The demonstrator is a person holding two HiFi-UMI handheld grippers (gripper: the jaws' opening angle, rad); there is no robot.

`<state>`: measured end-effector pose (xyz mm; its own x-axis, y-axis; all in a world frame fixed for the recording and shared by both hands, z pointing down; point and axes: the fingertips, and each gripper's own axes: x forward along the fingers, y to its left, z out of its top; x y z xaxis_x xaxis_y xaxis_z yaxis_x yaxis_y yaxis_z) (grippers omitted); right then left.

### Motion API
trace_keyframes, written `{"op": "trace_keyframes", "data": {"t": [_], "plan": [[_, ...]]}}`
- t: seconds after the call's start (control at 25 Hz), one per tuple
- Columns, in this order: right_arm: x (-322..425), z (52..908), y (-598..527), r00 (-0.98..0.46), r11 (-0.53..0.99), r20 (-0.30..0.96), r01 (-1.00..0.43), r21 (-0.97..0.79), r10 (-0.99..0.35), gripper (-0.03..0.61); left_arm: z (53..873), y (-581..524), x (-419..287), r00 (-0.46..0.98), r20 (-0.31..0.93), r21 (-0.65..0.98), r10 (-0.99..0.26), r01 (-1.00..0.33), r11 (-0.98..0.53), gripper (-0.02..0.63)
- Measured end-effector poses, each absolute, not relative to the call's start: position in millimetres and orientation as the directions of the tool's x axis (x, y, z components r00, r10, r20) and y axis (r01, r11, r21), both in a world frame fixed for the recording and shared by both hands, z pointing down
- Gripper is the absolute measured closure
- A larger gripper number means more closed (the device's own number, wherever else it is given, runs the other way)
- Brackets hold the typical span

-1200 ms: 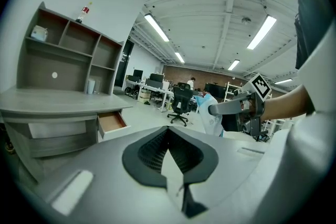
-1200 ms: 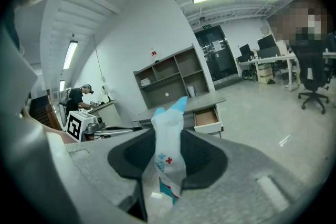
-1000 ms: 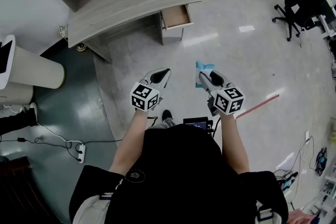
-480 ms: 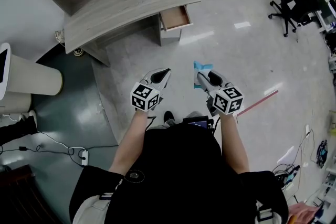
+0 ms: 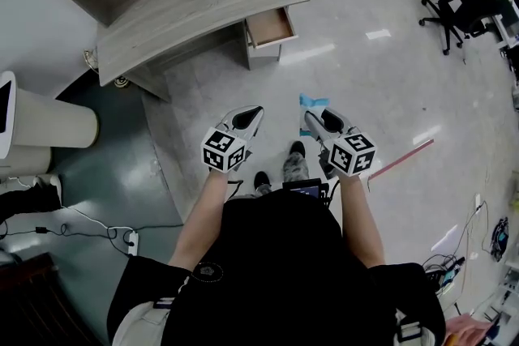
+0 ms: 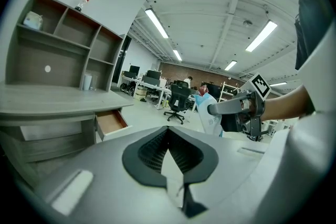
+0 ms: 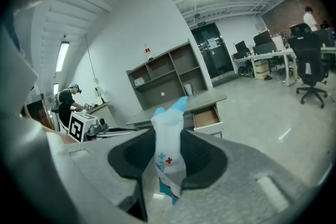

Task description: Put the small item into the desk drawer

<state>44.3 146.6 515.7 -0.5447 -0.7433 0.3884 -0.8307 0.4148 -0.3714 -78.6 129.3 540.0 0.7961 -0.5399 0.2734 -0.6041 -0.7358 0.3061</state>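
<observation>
Foot (image 5: pixel 297 151) stepped forward; outstretched right claw (image 5: pixel 313 117) clamps packet (image 5: pixel 314 102), left claw (image 5: pixel 256 110) closed.

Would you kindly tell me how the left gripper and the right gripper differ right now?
The left gripper has its jaws together on nothing, while the right gripper is shut on a white and blue packet. Nothing shows past the left gripper's tips; the packet sticks out past the right gripper's. Both point toward the desk and its open drawer, well short of it.
</observation>
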Motion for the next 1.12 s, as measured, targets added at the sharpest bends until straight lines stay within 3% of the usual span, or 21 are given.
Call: {"op": "trace_keyframes", "data": {"t": [1.12], "plan": [[135, 520, -4, -0.731, 0.600, 0.340, -0.681, -0.419, -0.592, 0.427, 528, 2, 22, 0.677, 0.326, 0.250, -0.660, -0.735, -0.630, 0.614]]}}
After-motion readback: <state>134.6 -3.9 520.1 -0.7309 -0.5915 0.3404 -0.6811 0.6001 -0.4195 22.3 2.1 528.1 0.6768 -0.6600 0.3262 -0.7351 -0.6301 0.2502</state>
